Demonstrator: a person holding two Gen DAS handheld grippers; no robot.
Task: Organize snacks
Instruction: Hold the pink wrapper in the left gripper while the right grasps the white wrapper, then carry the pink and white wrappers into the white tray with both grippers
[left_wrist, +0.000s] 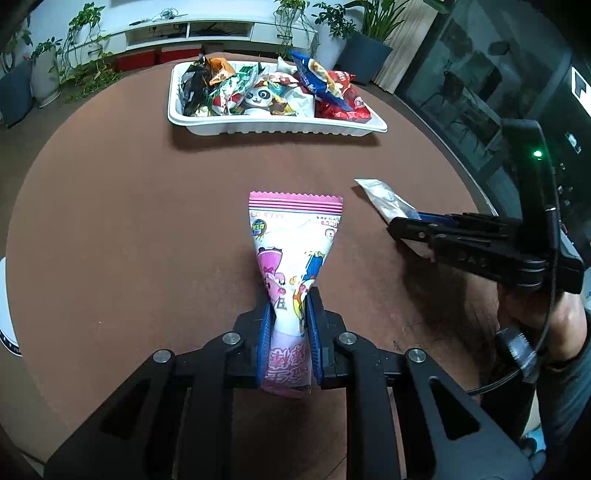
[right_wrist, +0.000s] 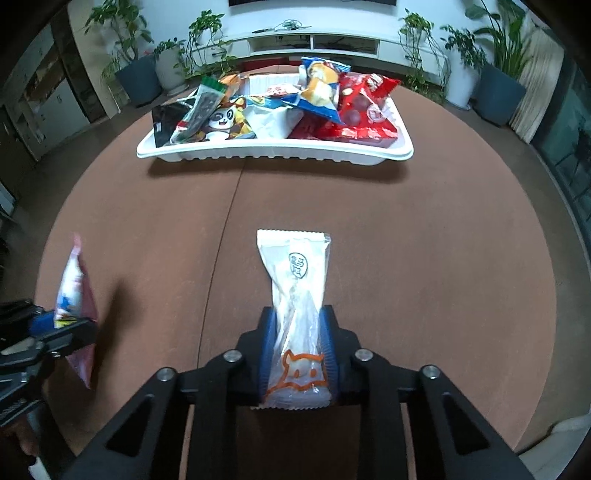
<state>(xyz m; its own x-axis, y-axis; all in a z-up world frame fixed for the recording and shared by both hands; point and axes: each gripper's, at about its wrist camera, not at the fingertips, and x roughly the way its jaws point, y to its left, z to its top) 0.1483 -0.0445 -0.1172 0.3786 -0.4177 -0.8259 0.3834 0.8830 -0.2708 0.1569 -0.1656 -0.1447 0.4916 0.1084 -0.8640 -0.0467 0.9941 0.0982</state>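
Two snack packets are held above the brown tabletop (left_wrist: 129, 221), one in each hand-held gripper. The pink packet (left_wrist: 291, 251) has a zigzag top seal and cartoon figures on a white middle; the left hand-held gripper (left_wrist: 290, 314) pinches it tight at its waist, so the foil narrows between the blue pads (left_wrist: 266, 332). The white packet (right_wrist: 297, 280) is see-through with a round green mark and an orange fox outline near its lower end; the right hand-held gripper (right_wrist: 299, 332) is closed on its lower half. Beyond them, well apart, one white tray (right_wrist: 273, 153) sits on the tabletop, heaped with bags: a blue one (right_wrist: 319, 88), a red one (right_wrist: 364, 107), a panda one (right_wrist: 221, 122), a black one (right_wrist: 164, 122) and several more, too overlapped to count. Potted plants (right_wrist: 491, 48) line the far wall.
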